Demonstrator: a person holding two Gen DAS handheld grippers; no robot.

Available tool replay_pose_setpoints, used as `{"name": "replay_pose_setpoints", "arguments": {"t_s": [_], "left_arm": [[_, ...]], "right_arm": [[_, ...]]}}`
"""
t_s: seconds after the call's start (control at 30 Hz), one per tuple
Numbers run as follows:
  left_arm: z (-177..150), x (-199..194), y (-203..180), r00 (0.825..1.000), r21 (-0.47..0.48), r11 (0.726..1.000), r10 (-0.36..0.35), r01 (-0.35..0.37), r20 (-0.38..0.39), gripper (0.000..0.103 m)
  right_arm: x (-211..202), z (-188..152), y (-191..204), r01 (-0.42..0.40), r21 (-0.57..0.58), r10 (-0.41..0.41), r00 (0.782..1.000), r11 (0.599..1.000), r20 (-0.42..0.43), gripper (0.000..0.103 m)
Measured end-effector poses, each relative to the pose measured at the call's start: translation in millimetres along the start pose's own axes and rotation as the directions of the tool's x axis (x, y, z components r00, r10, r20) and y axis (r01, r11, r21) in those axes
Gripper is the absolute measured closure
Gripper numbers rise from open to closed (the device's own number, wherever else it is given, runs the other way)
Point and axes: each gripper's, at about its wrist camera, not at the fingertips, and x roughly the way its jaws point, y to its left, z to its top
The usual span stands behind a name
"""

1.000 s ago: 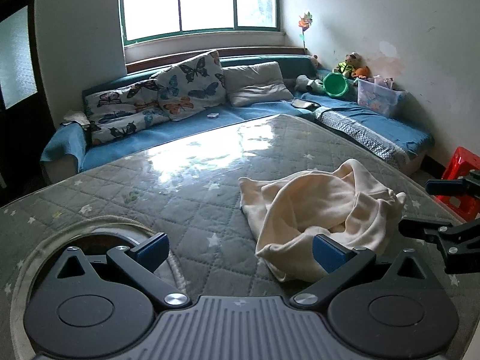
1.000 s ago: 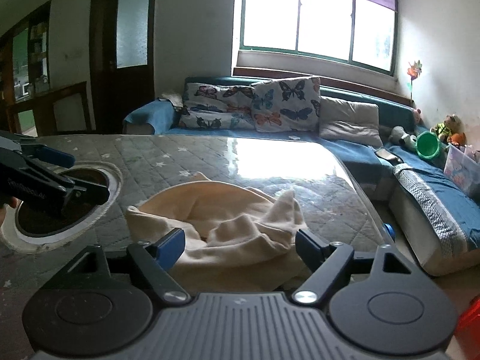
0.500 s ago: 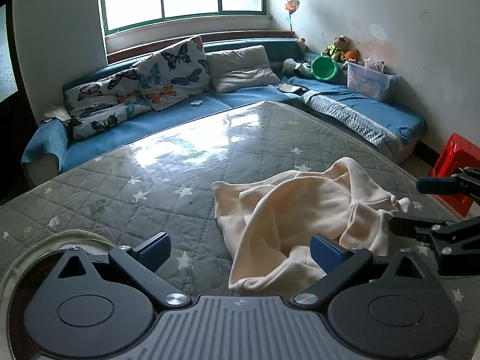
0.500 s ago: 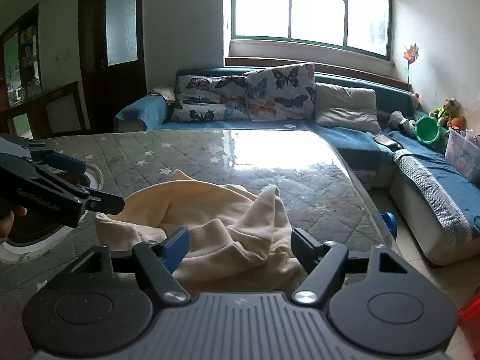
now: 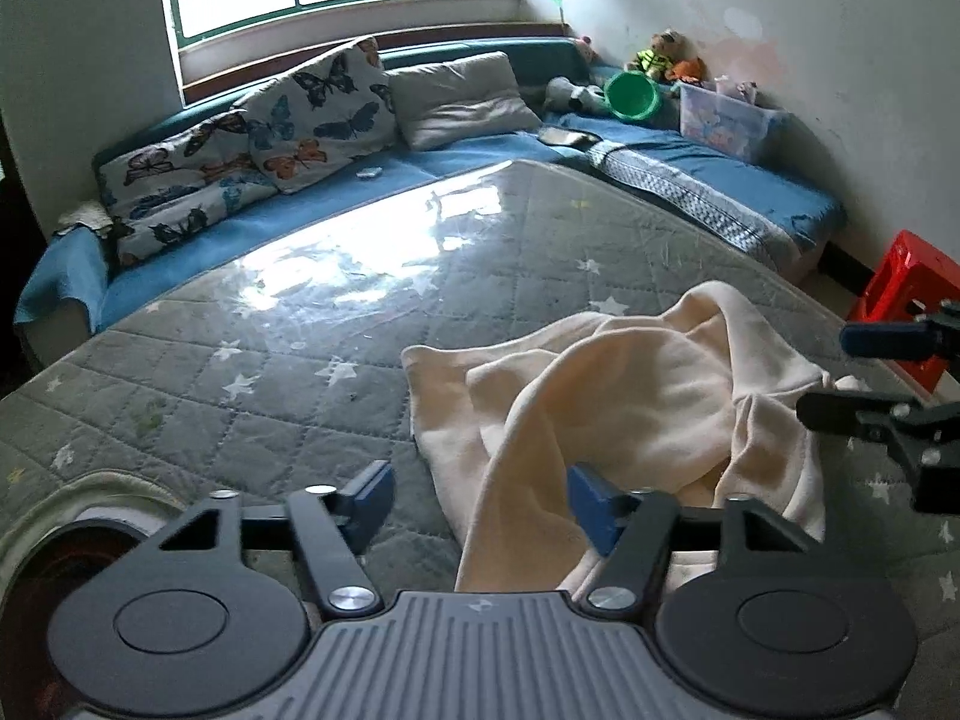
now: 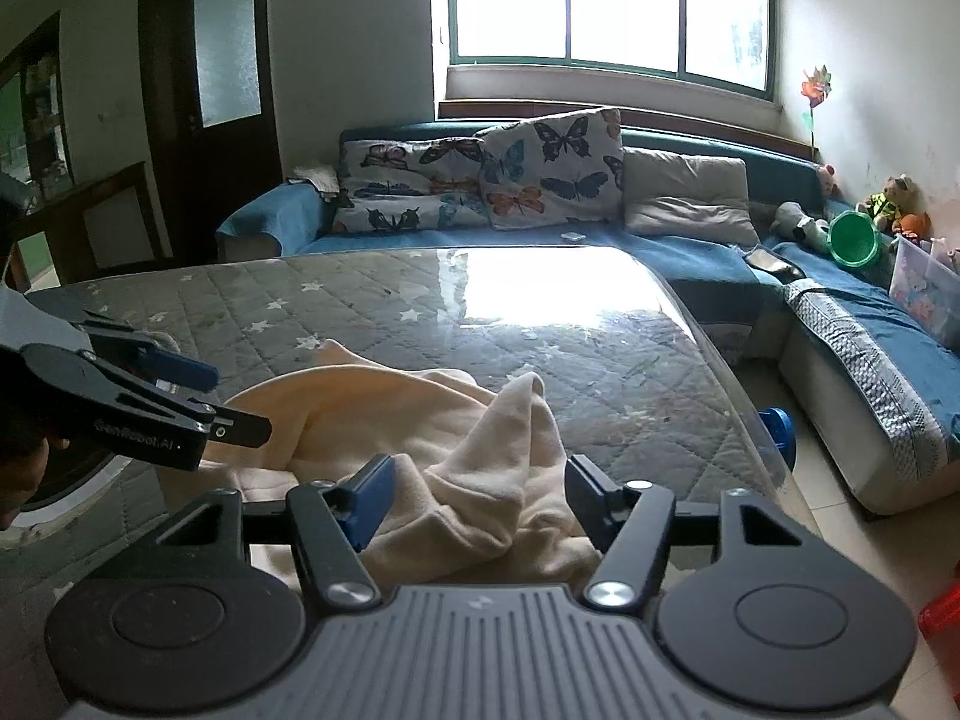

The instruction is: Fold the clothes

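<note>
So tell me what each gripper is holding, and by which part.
Nothing is gripped yet. The left gripper and right gripper have both just been closing, each straddling a near edge of the cream garment, but the pads do not visibly press on it.

Room interior, arranged around a blue corner sofa (image 6: 690, 252). Above its long back, a green-framed window (image 6: 606, 6) admits bright daylight, which glares off the grey star-quilted table surface (image 6: 540, 324) in front of the sofa. On the sofa: two butterfly-print cushions (image 6: 480, 186) and a plain grey pillow (image 6: 684, 198). At the sofa's corner end: a green bucket (image 6: 852, 240), soft toys (image 6: 894, 198) and a clear storage box (image 5: 726, 120), under a pale, marked wall (image 5: 840, 48). Left of the sofa, a dark door (image 6: 210, 96) with frosted glass. Beyond its short arm, a red stool (image 5: 912, 294).
</note>
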Motion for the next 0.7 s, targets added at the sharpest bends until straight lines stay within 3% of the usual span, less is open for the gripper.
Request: {"name": "replay_pose_setpoints", "arguments": {"t_s": [0.17,0.27,0.4,0.47,0.53,0.7], "left_arm": [[-2,7,4,0.998,-0.012,0.998,-0.055,0.054,-0.023,0.079],[-4,8,2,0.997,-0.007,0.998,-0.068,0.068,-0.027,0.094],[-6,0,0,0.997,-0.011,0.997,-0.073,0.073,-0.01,0.097],[-7,-7,1,0.997,-0.016,0.997,-0.074,0.074,0.004,0.097],[-9,-17,3,0.997,-0.02,0.997,-0.077,0.078,0.019,0.097],[-18,-36,8,0.996,-0.03,0.996,-0.079,0.08,0.04,0.097]], "right_arm": [[8,3,-3,0.005,0.022,-0.004,1.0,1.0,-0.011,0.043],[10,3,-6,0.006,0.028,-0.006,1.0,1.0,-0.017,0.045],[15,3,-11,-0.007,0.044,0.008,0.999,0.999,-0.034,0.056],[18,1,-13,-0.018,0.053,0.021,0.999,0.998,-0.048,0.068],[18,-2,-16,-0.044,0.07,0.048,0.997,0.997,-0.058,0.087],[5,-12,-17,-0.059,0.079,0.063,0.996,0.995,-0.057,0.096]]}}
